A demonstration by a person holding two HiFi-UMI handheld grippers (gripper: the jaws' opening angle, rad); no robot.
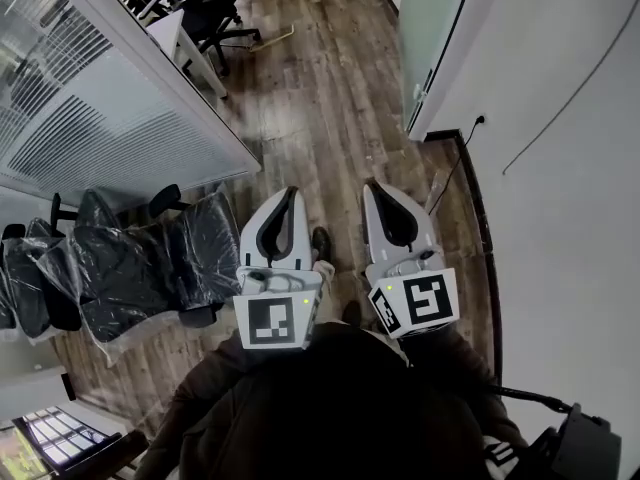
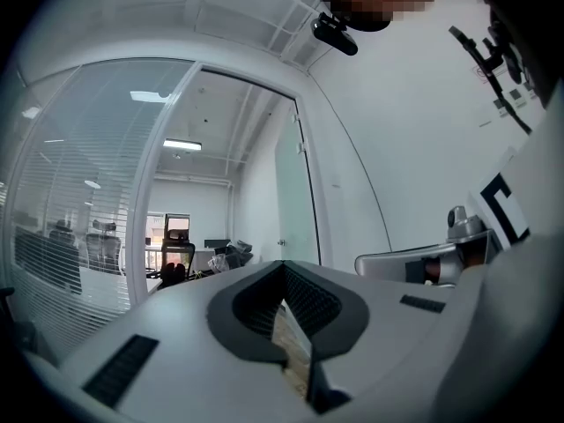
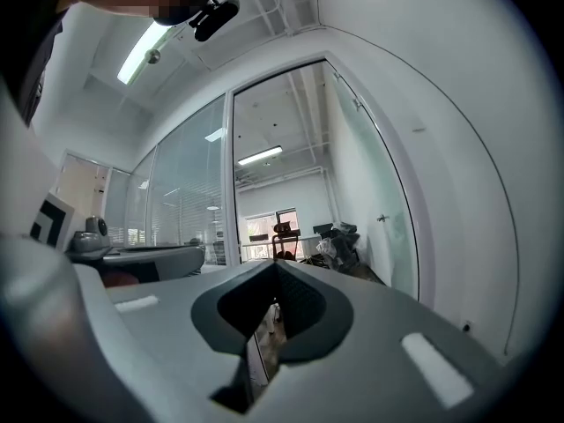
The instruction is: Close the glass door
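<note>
The glass door [image 1: 432, 38] stands open, swung back near the white right wall, ahead of me across the wood floor. It shows as a frosted pane [image 2: 295, 196] in the left gripper view and with a small handle [image 3: 374, 210] in the right gripper view. My left gripper [image 1: 293, 192] and right gripper [image 1: 371, 184] are held side by side at chest height, pointing at the doorway. Both are shut with nothing between the jaws, tips meeting in each gripper view [image 2: 284, 266] [image 3: 276, 266]. Neither touches the door.
A glass partition with blinds [image 1: 90, 98] runs along the left. Several plastic-wrapped office chairs [image 1: 130, 263] stand below it. A desk and chairs [image 1: 195, 23] sit beyond the doorway. A wall socket and cable [image 1: 478, 123] are on the right wall. Wood floor [image 1: 330, 118] lies ahead.
</note>
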